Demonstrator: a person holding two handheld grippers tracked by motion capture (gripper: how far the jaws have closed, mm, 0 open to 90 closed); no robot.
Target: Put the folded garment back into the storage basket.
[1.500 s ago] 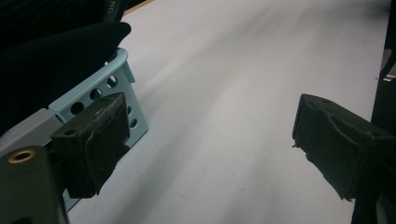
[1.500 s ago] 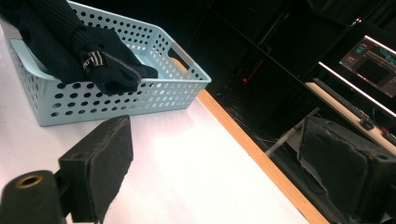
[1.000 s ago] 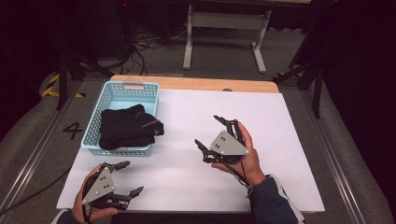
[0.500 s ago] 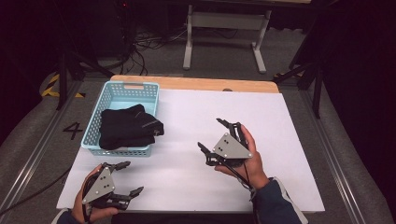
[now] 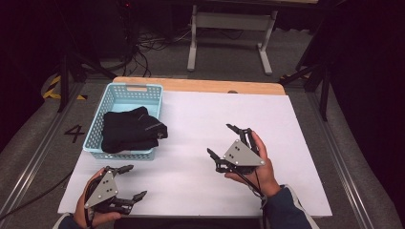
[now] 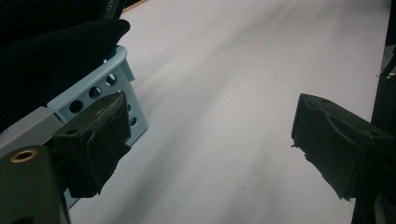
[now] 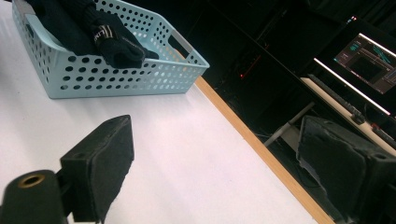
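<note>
The bench [image 5: 200,119] carries a white sheet over most of its top, with a strip of bare wood along the far edge. A light blue perforated basket [image 5: 114,98] sits at the far left corner area, its left wall close to the left edge of the bench, and dark folded clothing [image 5: 131,130] fills it, one fold draping over the right rim.

The left gripper [image 5: 129,183] is held low at the near left corner, just on the near side of the basket's near wall; its jaws stand wide apart with nothing between them. In the left gripper view the basket's [image 6: 116,88] near right corner sits just behind one jaw, with the dark cloth [image 6: 51,56] rising above the rim, and bare white sheet runs ahead.

The right gripper [image 5: 220,143] is held by the right hand [image 5: 260,169] toward the near right of the bench, well apart from the basket; its jaws are also spread wide and empty. In the right gripper view the basket [image 7: 107,74] lies ahead to the left, the clothing [image 7: 88,28] inside it, and the wooden edge runs diagonally.

Between the basket and the right edge the sheet lies bare, as does the middle between both grippers
</note>
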